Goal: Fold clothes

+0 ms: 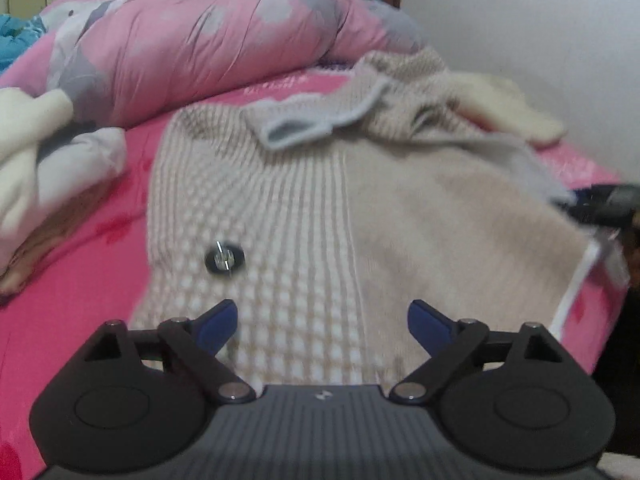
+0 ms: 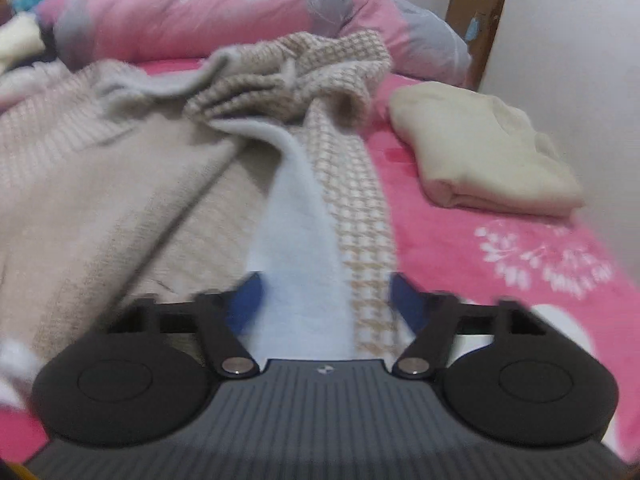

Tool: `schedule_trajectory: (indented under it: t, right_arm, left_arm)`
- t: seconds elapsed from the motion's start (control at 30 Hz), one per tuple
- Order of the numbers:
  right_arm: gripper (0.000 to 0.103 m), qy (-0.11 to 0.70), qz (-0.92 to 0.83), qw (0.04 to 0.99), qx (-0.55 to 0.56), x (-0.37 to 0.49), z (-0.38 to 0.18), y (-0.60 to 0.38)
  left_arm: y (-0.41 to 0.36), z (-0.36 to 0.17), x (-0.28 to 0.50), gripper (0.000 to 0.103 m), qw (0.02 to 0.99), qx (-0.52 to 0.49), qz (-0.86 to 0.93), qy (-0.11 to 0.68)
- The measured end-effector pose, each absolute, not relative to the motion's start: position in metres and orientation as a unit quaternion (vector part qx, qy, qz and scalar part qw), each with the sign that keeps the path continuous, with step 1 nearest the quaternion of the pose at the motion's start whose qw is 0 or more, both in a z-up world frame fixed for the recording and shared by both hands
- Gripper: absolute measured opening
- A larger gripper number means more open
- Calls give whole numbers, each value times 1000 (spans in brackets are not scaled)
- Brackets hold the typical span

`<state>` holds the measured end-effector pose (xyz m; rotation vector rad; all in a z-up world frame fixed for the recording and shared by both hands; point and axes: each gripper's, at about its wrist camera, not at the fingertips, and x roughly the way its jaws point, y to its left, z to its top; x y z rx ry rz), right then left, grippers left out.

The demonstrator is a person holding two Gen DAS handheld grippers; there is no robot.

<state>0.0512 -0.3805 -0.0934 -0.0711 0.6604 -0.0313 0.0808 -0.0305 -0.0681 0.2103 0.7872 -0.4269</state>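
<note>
A beige knit garment [image 1: 304, 208] with a houndstooth weave, pale blue-grey trim and a black button [image 1: 224, 260] lies spread on the pink bed sheet [image 1: 100, 232]. My left gripper [image 1: 324, 320] hovers low over its near part, open wide, with nothing pinched between the blue pads. In the right wrist view the same garment [image 2: 120, 184] stretches away towards a crumpled heap. A strip of its pale trim and houndstooth edge [image 2: 320, 248] runs straight back between the pads of my right gripper [image 2: 326, 304], which is shut on it.
A rolled pink and grey duvet [image 1: 208, 44] lies across the far side of the bed. A folded cream garment [image 2: 480, 152] sits at the right by the wall. White clothes [image 1: 28, 152] are piled at the left. A wooden post [image 2: 476, 20] stands in the corner.
</note>
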Motion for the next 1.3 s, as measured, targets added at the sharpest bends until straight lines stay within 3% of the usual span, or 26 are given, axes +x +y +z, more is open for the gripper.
schedule_trajectory:
  t: [0.03, 0.1, 0.23, 0.33, 0.43, 0.57, 0.67, 0.73, 0.8, 0.9, 1.03, 1.1, 1.3]
  right_arm:
    - [31, 323, -4, 946, -21, 52, -93, -381]
    - [7, 317, 5, 948, -35, 54, -93, -376]
    - [4, 244, 0, 969, -32, 49, -60, -382]
    - [4, 126, -38, 988, 79, 33, 6, -443]
    - [4, 53, -119, 974, 183, 19, 32, -523]
    - [4, 101, -261, 915, 291, 10, -21, -613]
    - [7, 177, -301, 855, 382, -1, -82, -646]
    - [16, 165, -301, 849, 402, -19, -98, -641]
    - [27, 140, -301, 860, 388, -36, -91, -626]
    - [29, 98, -288, 876, 374, -66, -77, -607]
    - [35, 63, -206, 915, 342, -85, -54, -567]
    - [42, 67, -135, 935, 320, -76, -49, -543]
    - [42, 130, 82, 944, 292, -20, -60, -458]
  left_arm:
    - [-35, -72, 78, 91, 897, 115, -198, 378]
    - [-43, -82, 73, 89, 900, 147, -180, 369]
    - [-46, -84, 70, 80, 903, 166, -160, 363]
    - [-40, -82, 73, 77, 905, 160, -156, 363]
    - [-34, -84, 76, 77, 905, 154, -150, 366]
    - [-32, -88, 76, 77, 908, 154, -151, 360]
    - [-31, -89, 77, 76, 907, 156, -153, 360]
    - [-30, -88, 79, 70, 907, 154, -156, 360]
    - [-29, -87, 80, 64, 907, 153, -157, 359]
    - [-31, -89, 78, 53, 909, 164, -156, 350]
    - [-36, -90, 72, 28, 911, 189, -144, 338]
    - [-36, -84, 69, 17, 915, 188, -138, 328]
    - [-4, -40, 73, 11, 943, 82, -119, 300]
